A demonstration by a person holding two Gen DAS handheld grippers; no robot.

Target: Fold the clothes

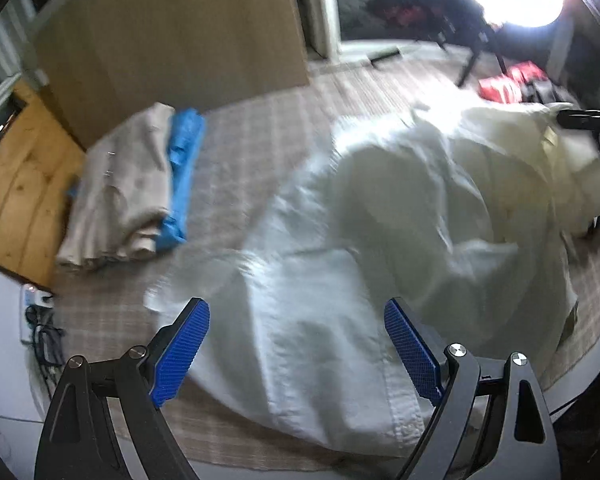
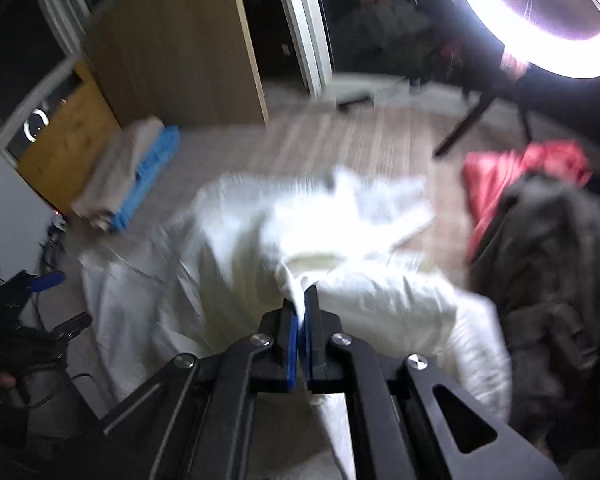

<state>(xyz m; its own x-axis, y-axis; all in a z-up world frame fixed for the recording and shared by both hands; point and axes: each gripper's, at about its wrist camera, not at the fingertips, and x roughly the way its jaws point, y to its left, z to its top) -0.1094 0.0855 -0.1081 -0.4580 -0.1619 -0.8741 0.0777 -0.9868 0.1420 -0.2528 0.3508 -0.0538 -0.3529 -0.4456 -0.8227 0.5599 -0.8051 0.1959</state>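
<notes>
Right gripper [image 2: 303,300] fingers pinch fold of white shirt [image 2: 228,264]; left gripper [image 1: 296,320] fingers spread wide above shirt.

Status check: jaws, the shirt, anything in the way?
Left gripper open over white shirt. Right gripper shut on a shirt fold. Folded beige and blue stack off to the side. Dark garment beside shirt.

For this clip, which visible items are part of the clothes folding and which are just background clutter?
In the job:
white garment, pinched by the shut right gripper
open left gripper above it
folded beige and blue stack
red garment and dark garment, probably waiting

Lying about:
ring light
wooden cabinet
cables
</notes>
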